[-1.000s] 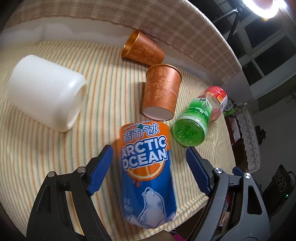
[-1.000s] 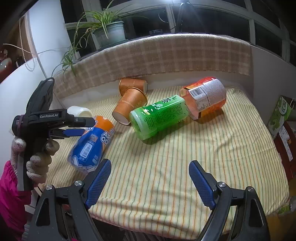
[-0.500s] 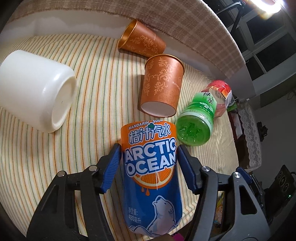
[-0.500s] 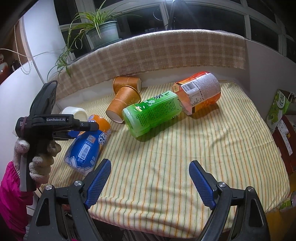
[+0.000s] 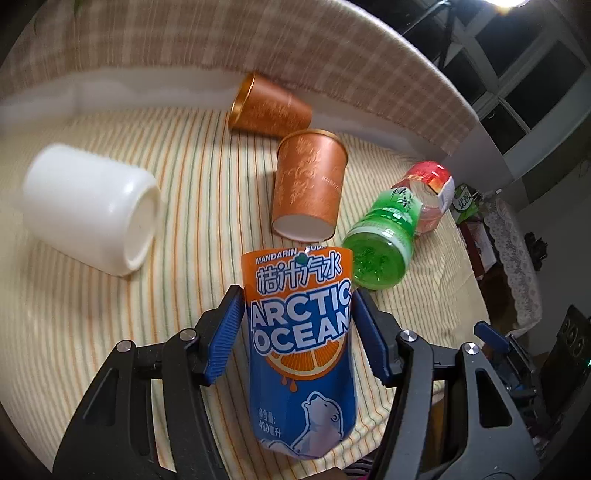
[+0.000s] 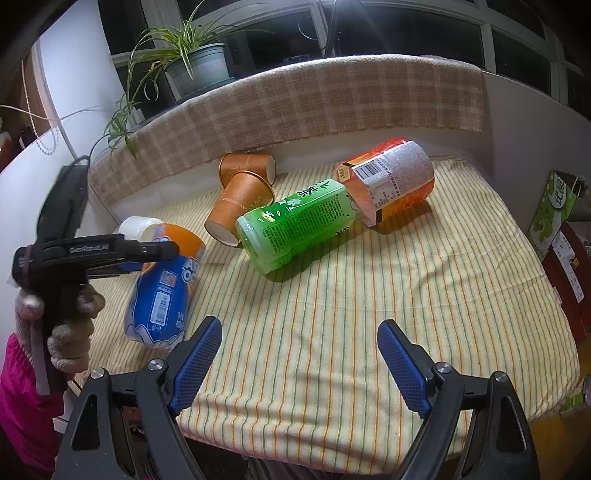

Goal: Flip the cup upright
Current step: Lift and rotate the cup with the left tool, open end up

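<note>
Behind blue cup (image 5: 301, 343), table (image 5: 110, 314) hidden

A yellow cloth with thin orange and green stripes (image 6: 332, 314) covers the flat surface filling the centre and lower part of the right wrist view. Behind it, across the upper middle, a beige and brown checked blanket (image 6: 314, 107) drapes over a curved white ledge (image 6: 524, 122). In the upper left a spider plant in a grey pot (image 6: 195, 66) stands on that ledge before dark window panes with pale frames (image 6: 406, 26). A white wall panel (image 6: 77, 74) rises at the far left. A green and white cardboard box (image 6: 554, 206) sits at the right edge. In the left wrist view a bright lamp (image 5: 513, 3) glares from the upper right corner.
</note>
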`<action>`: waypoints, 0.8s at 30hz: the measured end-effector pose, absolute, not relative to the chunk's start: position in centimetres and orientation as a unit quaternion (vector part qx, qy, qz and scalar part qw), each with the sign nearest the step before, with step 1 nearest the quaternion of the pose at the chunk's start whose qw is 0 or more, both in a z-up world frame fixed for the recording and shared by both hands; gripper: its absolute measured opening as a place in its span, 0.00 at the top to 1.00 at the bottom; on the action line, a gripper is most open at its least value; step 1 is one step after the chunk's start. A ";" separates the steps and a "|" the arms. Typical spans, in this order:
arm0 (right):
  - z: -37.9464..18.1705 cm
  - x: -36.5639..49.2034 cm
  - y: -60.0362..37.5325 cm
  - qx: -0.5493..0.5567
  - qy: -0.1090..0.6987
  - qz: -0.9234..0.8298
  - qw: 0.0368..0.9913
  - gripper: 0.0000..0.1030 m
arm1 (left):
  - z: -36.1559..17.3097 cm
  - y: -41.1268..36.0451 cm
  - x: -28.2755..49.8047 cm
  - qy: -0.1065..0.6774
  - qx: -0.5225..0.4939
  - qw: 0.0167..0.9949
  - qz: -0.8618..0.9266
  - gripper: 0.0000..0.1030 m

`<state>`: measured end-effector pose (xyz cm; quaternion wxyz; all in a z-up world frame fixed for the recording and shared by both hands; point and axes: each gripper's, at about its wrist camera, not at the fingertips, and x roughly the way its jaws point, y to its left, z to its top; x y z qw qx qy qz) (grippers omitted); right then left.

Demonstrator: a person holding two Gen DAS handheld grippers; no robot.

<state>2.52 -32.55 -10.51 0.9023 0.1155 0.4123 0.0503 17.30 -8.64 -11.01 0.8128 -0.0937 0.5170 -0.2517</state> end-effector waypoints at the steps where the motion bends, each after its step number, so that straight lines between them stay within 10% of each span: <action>1: -10.5 2.5 -32.5 0.116 0.412 0.051 0.902 0.15 | -10.6 -8.6 17.0 0.510 -0.088 0.819 -0.250 0.40; 24: -10.4 2.7 -31.9 0.117 0.414 0.056 0.901 0.15 | -6.3 -9.7 12.5 0.395 0.005 0.894 -0.212 0.42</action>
